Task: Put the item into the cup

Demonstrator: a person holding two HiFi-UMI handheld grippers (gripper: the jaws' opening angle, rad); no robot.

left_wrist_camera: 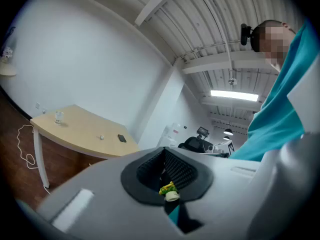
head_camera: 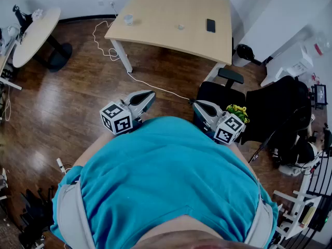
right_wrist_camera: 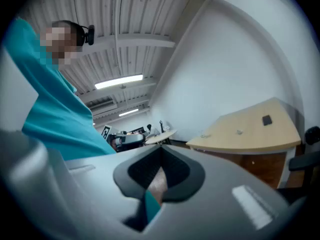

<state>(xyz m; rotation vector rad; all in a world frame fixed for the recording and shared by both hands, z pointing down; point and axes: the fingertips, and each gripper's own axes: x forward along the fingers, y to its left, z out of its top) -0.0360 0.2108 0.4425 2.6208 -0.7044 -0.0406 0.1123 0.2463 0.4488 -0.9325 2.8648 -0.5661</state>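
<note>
Two grippers in your hands, left gripper (head_camera: pixel 149 95) and right gripper (head_camera: pixel 198 105), far ahead of your jaws one table (head_camera: pixel 155 12), on it one cup (head_camera: pixel 128 19), one small item (head_camera: pixel 180 27), one phone (head_camera: pixel 210 25), beside your right jaws one chair (head_camera: pixel 220 93), one plant (head_camera: pixel 236 110).

teal t-shirt (head_camera: pixel 166 180), pale grey shoulder straps (head_camera: pixel 70 217); left gripper (head_camera: pixel 150 94) and right gripper (head_camera: pixel 197 104) grey, bearing black-and-white marker cubes (head_camera: pixel 116 119)

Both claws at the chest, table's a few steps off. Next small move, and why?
Probably step toward the table, opening the right claw on the way. It and the left claw are shut on nothing, held at the chest, well short of the table. The small item lies untouched on it between the cup and a black phone.
</note>
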